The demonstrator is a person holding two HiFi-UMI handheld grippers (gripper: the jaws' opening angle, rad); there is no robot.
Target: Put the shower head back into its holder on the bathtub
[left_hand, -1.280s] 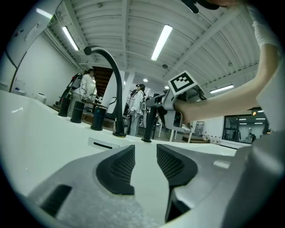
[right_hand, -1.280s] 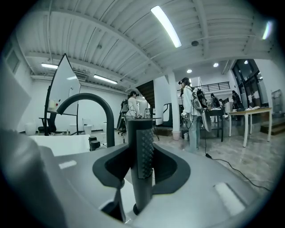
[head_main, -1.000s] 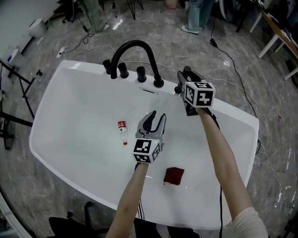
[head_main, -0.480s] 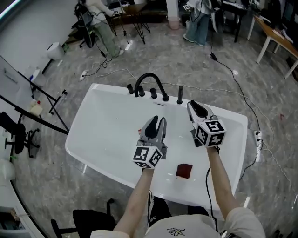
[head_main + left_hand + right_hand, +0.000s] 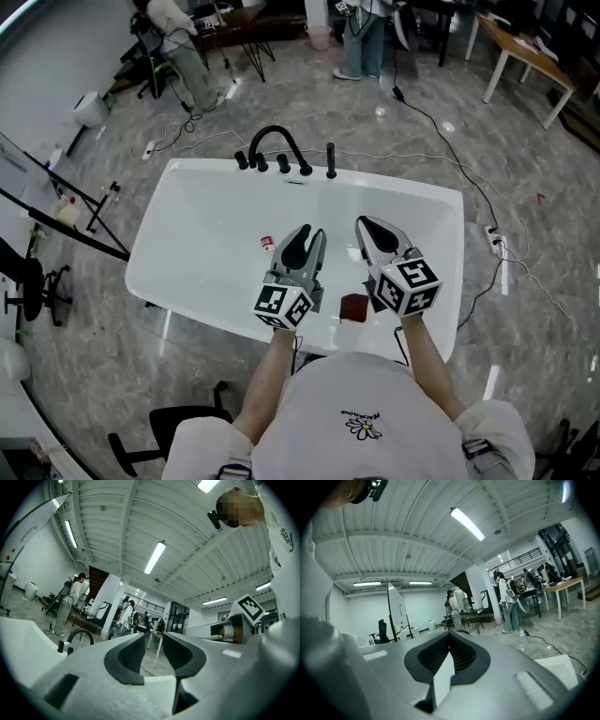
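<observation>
Shower head (image 5: 331, 161) upright, well beyond right tool (image 5: 364, 225)

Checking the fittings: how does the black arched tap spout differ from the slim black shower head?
The black arched tap spout curves in a tall hoop; the slim black shower head stands straight and upright. The spout sits further left, beside black knobs; the shower head stands apart. Both are black, on the white bathtub's far rim.

bathtub (image 5: 187, 217) lies open (bar bottle (image 5: 267, 244), red cloth (image 5: 353, 307)); faucet (image 5: 283, 163) crowds far rim.
</observation>
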